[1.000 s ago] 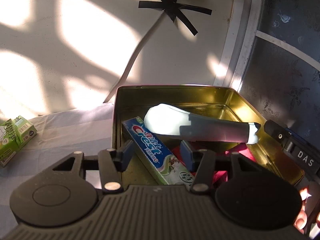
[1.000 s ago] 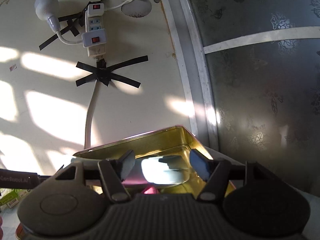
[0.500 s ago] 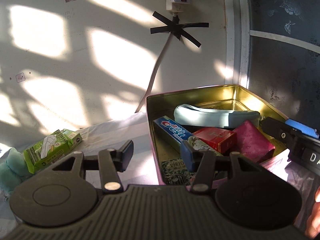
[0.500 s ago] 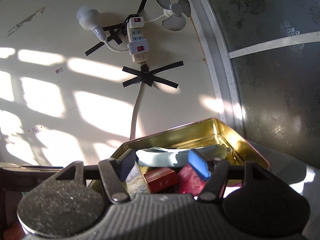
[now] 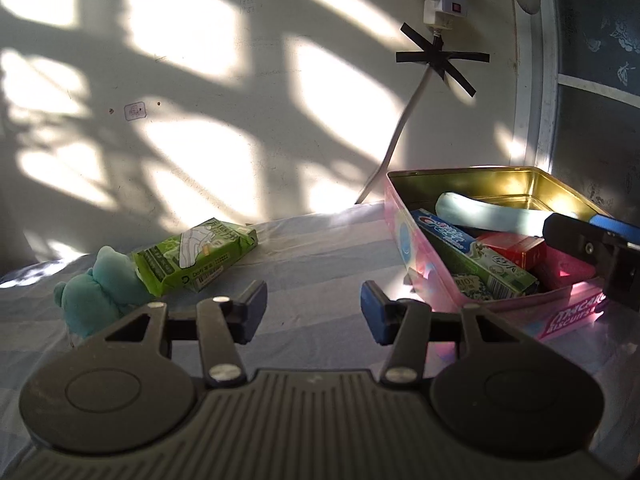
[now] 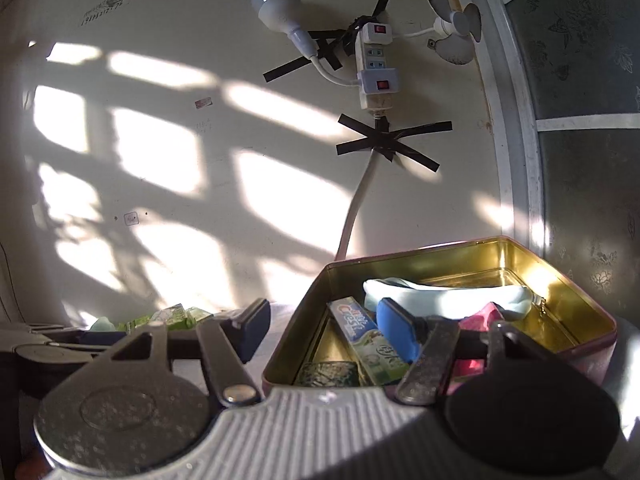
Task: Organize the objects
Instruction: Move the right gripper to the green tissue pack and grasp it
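Note:
A pink biscuit tin [image 5: 416,256] with a gold inside stands at the right on the striped cloth; it also shows in the right wrist view [image 6: 472,264]. In it lie a Crest toothpaste box [image 5: 472,252], a pale blue pouch [image 5: 488,216], a red box [image 5: 516,246] and a pink packet [image 5: 568,268]. A green packet [image 5: 196,252] and a teal plush toy [image 5: 100,292] lie at the left. My left gripper [image 5: 312,312] is open and empty, over the cloth left of the tin. My right gripper [image 6: 320,328] is open and empty, near the tin's near left corner.
A wall stands close behind the bed, with a power strip [image 6: 374,68], a taped cable [image 6: 356,208], a bulb [image 6: 280,8] and a small fan [image 6: 456,28]. A frosted glass door [image 6: 580,160] is at the right. The right gripper's finger [image 5: 588,240] reaches over the tin.
Both grippers have pulled back and up from the tin. The left one has swung left, bringing the green packet and plush toy into view. The pale blue pouch stays in the tin.

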